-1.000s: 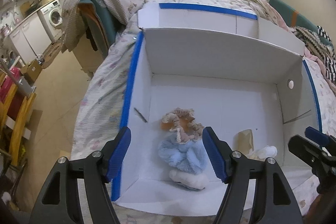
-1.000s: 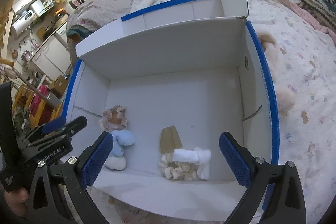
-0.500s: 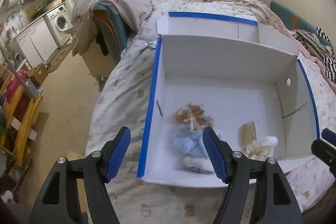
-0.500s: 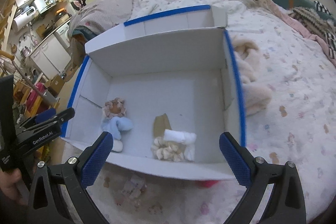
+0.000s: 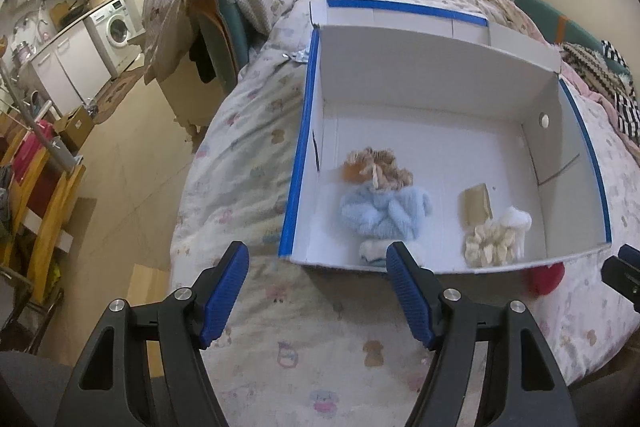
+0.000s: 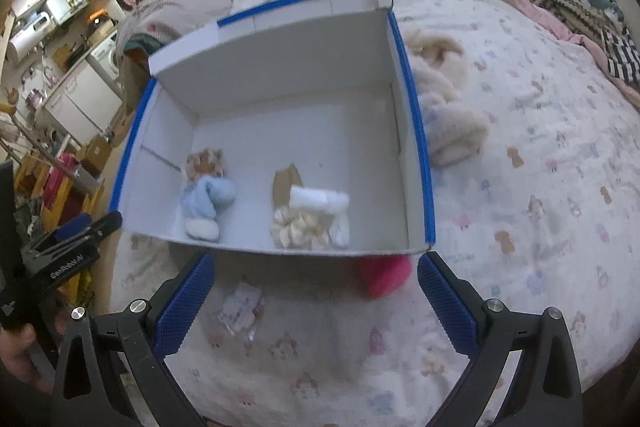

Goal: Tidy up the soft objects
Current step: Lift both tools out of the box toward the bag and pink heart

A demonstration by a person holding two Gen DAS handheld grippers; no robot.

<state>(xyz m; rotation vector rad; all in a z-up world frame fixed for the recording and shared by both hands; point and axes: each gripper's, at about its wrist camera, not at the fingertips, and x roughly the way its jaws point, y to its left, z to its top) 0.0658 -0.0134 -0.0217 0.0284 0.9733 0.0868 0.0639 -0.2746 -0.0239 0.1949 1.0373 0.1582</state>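
box: white box (image 5: 440, 63) (image 6: 280, 67) with blue tape on its rims, open-topped, resting on the bed ahead of both grippers.
blue plush: blue plush (image 5: 384, 213) (image 6: 206, 199) on the box floor, just beyond the left gripper's right finger; left-hand part of the box.
brown plush: brown plush (image 5: 376, 167) (image 6: 206, 163) touching the blue plush on its far side.
white sock: white sock (image 5: 374, 251) (image 6: 202, 227) at the near wall, touching the blue plush.
cream pile: cream pile (image 5: 490, 245) (image 6: 300, 225) of soft pieces in the right-hand part of the box, near the front wall, with a white roll (image 6: 318, 199) on top.
tan card: tan card (image 5: 476, 205) (image 6: 286, 183) flat just behind the cream pile.
red plush: red plush (image 5: 546, 277) (image 6: 384, 273) outside the box, against its front wall, just ahead of the right gripper between its fingers.
cream plush: cream plush (image 6: 444, 115) on the bed, touching the box's right wall from outside.
left gripper: left gripper (image 5: 318, 291) fingers wide apart, holding nothing, short of the box over the bed.
right gripper: right gripper (image 6: 316, 303) fingers wide apart, holding nothing, short of the box.
bed: bed (image 5: 304, 347) (image 6: 540, 187) with patterned sheet under everything.
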